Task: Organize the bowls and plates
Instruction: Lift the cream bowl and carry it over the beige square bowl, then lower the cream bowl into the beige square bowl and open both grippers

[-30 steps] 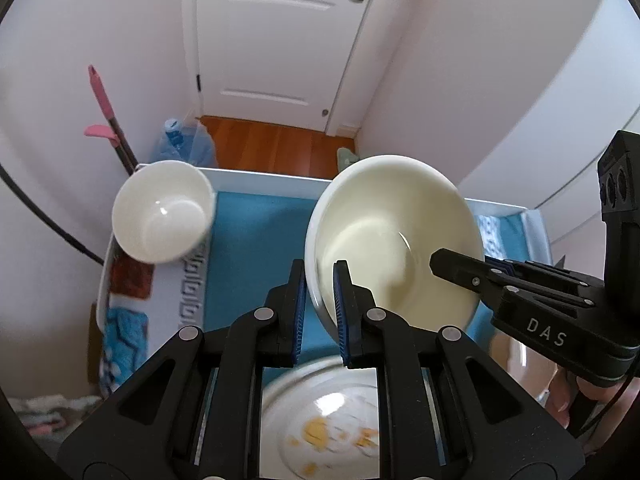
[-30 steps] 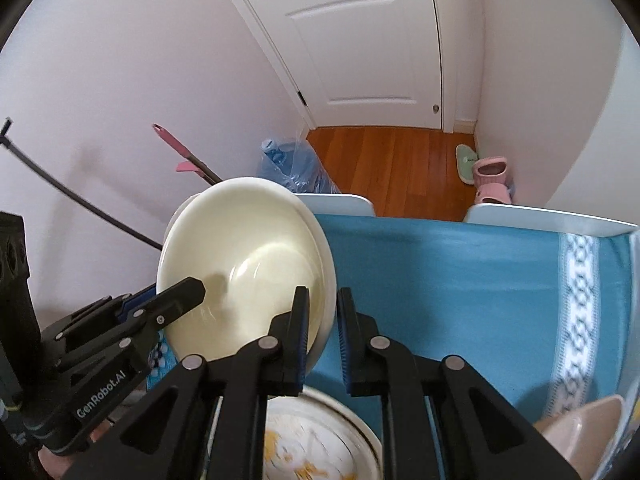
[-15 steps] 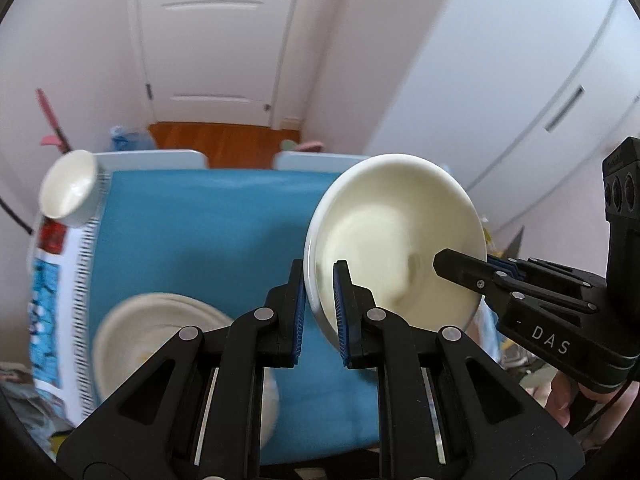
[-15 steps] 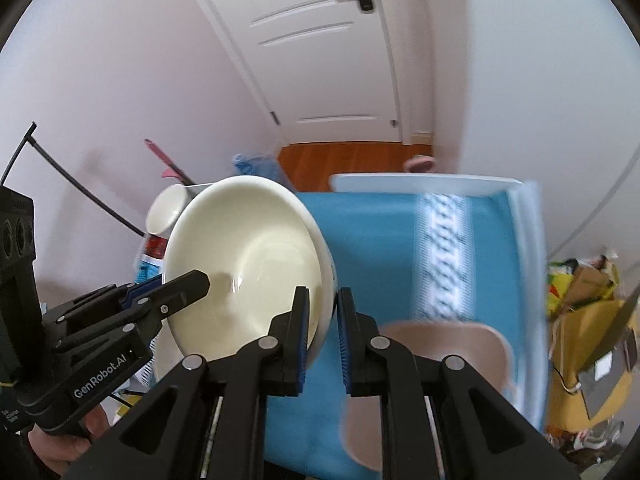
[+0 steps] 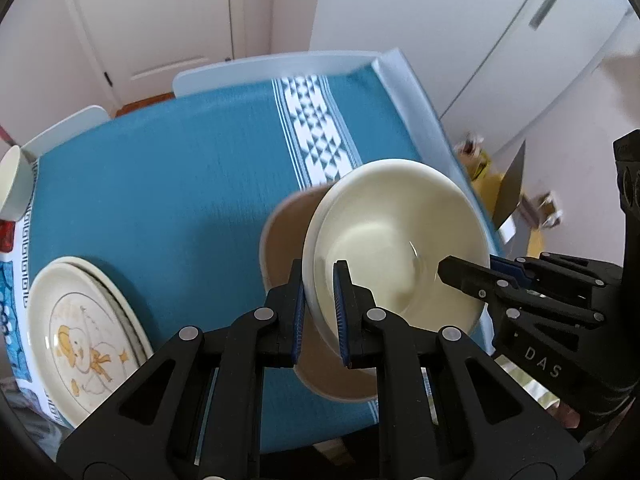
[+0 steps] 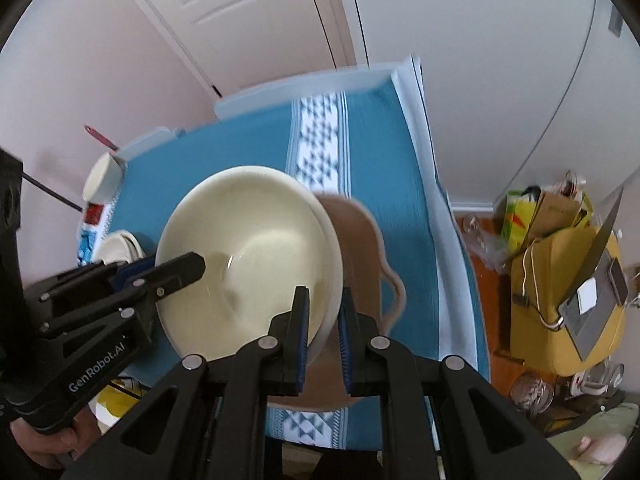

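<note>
A large cream bowl hangs in the air between both grippers. My left gripper is shut on its left rim. My right gripper is shut on its right rim; it shows as a black arm in the left wrist view. Under the bowl a tan pink dish with handles lies on the blue tablecloth. A stack of cream plates with a duck print lies at the left. A small white bowl sits at the far left edge.
The table's right edge drops to a floor with a yellow bag, a laptop and clutter. A white door and walls stand behind the table. A red-patterned cloth strip runs along the left edge.
Both grippers carried the cream bowl to the right across the table. It now hangs over the tan pink dish; the plate stack and small white bowl have slid to the left.
</note>
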Demonstrator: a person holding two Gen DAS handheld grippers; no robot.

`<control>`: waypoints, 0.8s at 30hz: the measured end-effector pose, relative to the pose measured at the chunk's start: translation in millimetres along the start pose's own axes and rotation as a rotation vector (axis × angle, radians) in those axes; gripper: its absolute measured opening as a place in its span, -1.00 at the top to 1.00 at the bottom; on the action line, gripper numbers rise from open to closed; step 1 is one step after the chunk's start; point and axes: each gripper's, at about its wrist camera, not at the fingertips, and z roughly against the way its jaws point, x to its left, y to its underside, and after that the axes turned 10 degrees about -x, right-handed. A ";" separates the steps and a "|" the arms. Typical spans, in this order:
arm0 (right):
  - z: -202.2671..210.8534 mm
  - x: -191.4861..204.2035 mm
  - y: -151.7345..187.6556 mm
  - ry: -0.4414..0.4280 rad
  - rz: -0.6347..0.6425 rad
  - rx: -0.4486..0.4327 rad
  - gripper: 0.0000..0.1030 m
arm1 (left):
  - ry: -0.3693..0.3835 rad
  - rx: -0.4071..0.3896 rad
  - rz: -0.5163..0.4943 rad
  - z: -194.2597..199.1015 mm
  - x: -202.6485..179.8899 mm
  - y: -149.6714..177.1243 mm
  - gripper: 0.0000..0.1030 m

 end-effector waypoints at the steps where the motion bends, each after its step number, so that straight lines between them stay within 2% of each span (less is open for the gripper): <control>1: -3.3 -1.7 2.0 0.000 0.002 0.008 0.75 | -0.009 0.010 -0.008 -4.5 -1.2 1.5 0.77; 11: -14.6 -9.9 4.5 0.003 0.019 0.026 0.75 | -0.059 0.076 -0.054 -30.1 -7.9 10.8 0.77; 24: -16.7 -6.7 4.2 -0.004 0.032 0.027 0.75 | -0.075 0.083 -0.065 -31.9 -7.2 12.4 0.77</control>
